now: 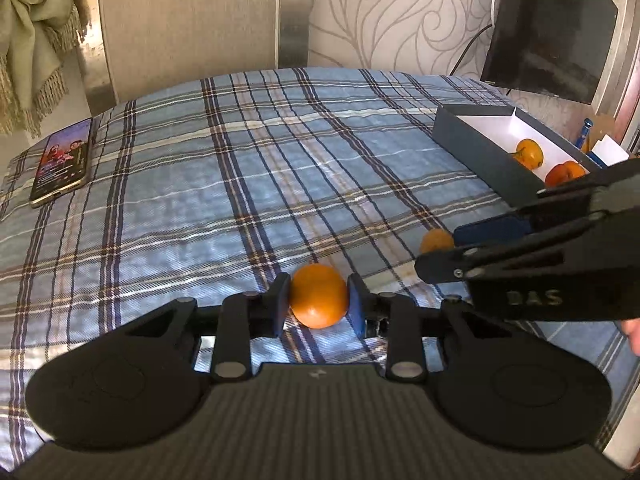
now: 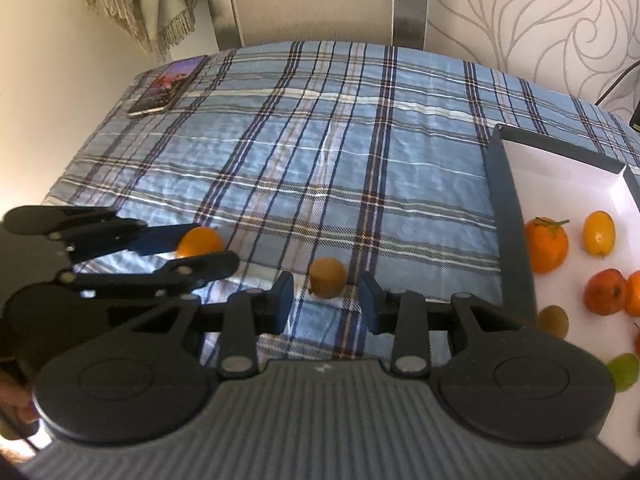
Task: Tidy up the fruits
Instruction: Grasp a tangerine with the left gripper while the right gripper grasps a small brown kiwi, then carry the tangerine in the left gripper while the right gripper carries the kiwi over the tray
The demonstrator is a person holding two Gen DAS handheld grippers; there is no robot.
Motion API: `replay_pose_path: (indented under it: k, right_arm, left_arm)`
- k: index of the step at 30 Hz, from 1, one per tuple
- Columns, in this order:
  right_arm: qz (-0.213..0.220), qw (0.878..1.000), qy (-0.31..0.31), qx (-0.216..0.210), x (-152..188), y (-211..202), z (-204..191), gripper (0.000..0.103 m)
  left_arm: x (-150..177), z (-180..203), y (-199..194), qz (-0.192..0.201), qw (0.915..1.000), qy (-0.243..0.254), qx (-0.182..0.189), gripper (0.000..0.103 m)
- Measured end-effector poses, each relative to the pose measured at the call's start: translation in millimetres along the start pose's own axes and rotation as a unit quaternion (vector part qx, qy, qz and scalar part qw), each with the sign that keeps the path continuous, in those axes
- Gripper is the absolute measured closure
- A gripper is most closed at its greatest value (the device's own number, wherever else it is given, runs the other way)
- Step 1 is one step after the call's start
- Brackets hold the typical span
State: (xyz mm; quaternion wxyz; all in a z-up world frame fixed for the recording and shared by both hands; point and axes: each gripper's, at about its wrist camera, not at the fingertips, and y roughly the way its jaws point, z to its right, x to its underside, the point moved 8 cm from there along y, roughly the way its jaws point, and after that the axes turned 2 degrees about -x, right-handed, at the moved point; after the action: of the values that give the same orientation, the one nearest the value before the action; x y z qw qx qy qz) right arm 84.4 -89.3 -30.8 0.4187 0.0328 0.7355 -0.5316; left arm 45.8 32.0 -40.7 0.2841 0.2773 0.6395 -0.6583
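One orange [image 1: 319,295] between left tongs [image 1: 319,300]

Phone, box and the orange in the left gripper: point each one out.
phone [image 1: 62,162], left wrist view, middle of its screen.
box [image 1: 476,148], left wrist view, dark outer side wall.
orange [image 1: 319,295], left wrist view, middle of its peel, between the pads.

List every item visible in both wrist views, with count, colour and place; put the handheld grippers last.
round orange fruit: one, orange, on the cloth between the left gripper's pads.
small brownish-yellow fruit: one, on the cloth between the right gripper's open fingers, untouched.
fruits in the box: at least seven, orange, yellow, green and brownish.
dark cardboard box: one, white inside, right side.
smartphone: one, screen lit, far left.
plaid tablecloth: one, blue.
fringed cloth: one, pale green, hanging far left.
left gripper: black, blue pads.
right gripper: black, blue pads.
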Motion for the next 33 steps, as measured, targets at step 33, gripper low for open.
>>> replay_pose_path:
  k: [33]
  right_arm:
    - [0.046,0.999,0.023,-0.008,12,-97,-19,0.079]
  left_arm:
    - [-7,-4,-14,0.014,0.9992,-0.035,-0.010,0.068]
